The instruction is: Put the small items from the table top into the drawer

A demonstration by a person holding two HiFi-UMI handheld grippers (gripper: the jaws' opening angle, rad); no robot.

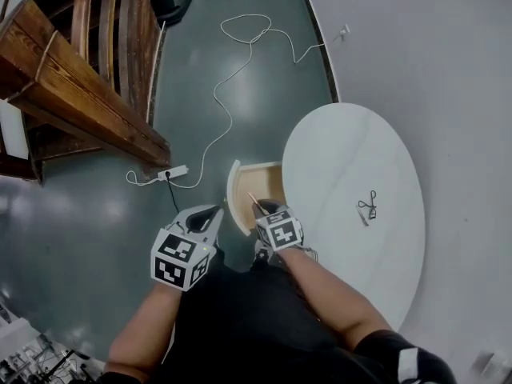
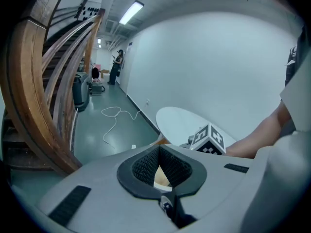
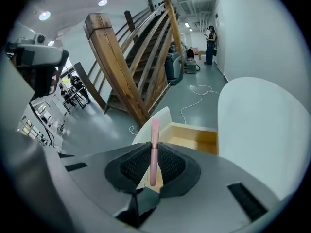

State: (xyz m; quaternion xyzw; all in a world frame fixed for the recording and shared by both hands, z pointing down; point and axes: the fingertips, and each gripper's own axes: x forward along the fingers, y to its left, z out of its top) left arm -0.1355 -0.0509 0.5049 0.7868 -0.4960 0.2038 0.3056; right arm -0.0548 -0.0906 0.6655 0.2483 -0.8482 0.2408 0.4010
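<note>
No legible text, labels, brands, numbers or signs in any view.

Big indoor hall, like work building. Shiny grey floor (image 1: 80, 238), plain white wall (image 1: 432, 70) at right, wooden stairs (image 1: 80, 86) upper left, long ceiling lamp (image 2: 131, 12) at top, white cable (image 1: 232, 78) and plug strip (image 1: 176, 171) on floor.

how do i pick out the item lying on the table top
Find the white oval table by the wall. Right of its open drawer, near the top's middle, lies a small dark wiry item, the only thing on the top.
</note>
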